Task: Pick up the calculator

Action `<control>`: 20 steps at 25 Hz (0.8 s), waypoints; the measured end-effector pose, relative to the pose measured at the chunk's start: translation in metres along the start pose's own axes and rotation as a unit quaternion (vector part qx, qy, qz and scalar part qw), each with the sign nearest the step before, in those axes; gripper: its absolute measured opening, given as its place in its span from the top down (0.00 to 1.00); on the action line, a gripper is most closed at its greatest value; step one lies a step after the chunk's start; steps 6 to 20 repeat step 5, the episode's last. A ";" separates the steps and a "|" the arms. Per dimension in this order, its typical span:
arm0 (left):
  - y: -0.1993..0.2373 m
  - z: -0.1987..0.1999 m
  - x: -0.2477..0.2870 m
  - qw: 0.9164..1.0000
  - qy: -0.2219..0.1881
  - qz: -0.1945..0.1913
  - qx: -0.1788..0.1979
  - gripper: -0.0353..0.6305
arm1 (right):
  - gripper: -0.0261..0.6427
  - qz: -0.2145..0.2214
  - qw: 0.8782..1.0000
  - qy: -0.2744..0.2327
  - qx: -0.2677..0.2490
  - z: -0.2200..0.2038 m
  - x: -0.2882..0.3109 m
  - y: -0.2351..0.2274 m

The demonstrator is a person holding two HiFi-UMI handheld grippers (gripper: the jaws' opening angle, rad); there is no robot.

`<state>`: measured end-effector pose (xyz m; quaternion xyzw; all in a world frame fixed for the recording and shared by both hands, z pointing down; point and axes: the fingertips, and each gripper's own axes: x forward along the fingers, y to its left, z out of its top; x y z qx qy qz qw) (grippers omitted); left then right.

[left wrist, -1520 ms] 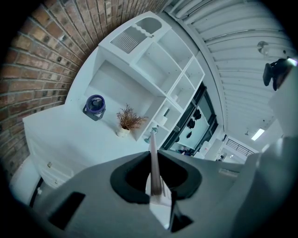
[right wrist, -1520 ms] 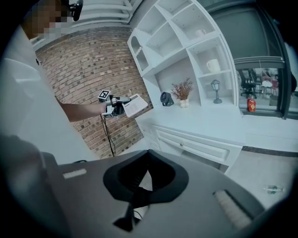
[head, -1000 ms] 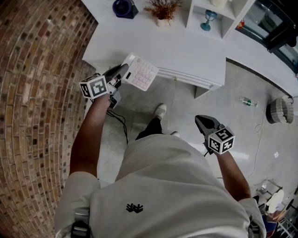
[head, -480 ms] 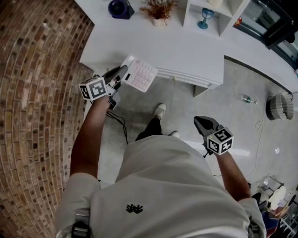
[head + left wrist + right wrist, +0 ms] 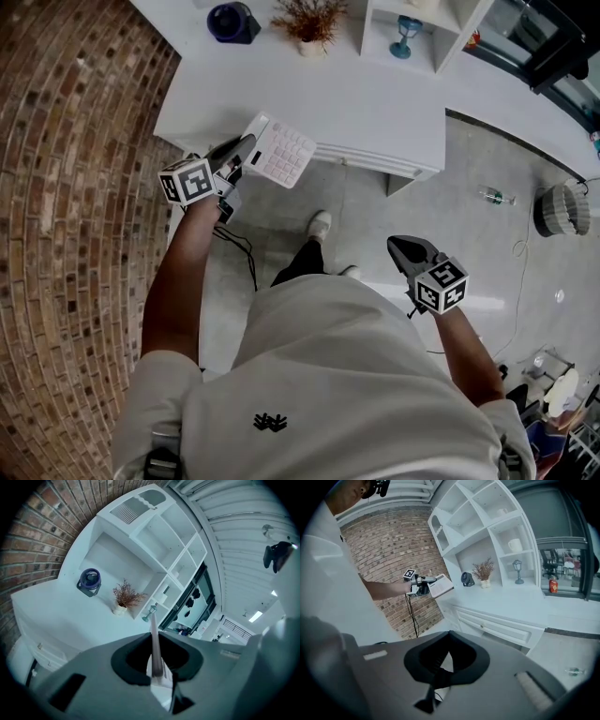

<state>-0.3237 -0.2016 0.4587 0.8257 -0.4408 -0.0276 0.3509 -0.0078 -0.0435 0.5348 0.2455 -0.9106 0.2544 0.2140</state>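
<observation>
One calculator point(image 5: 281, 152), still aloft

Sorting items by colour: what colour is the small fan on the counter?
Dark blue. The small round fan shows best in the left gripper view.

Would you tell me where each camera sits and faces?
Head view: on the head, looking steeply down at the counter; torso and both arms show.
Left gripper view: on the left hand-held gripper, facing the shelves; jaws clamp the calculator.
Right gripper view: on the right hand-held gripper, facing the counter; left arm shows.
All share the calculator and plant.
</observation>
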 end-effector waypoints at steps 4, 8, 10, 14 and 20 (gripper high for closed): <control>0.003 0.001 0.008 1.000 0.006 -0.004 0.000 0.86 | 0.94 0.003 1.000 0.000 0.001 0.002 0.006 -0.002; 0.005 0.002 0.009 1.000 0.008 -0.004 0.000 0.86 | 0.94 0.005 1.000 0.001 0.001 0.002 0.008 -0.002; 0.005 0.002 0.009 1.000 0.008 -0.004 0.000 0.86 | 0.94 0.005 1.000 0.001 0.001 0.002 0.008 -0.002; 0.005 0.002 0.009 1.000 0.008 -0.004 0.000 0.86 | 0.94 0.005 1.000 0.001 0.001 0.002 0.008 -0.002; 0.005 0.002 0.009 1.000 0.008 -0.004 0.000 0.86 | 0.94 0.005 1.000 0.001 0.001 0.002 0.008 -0.002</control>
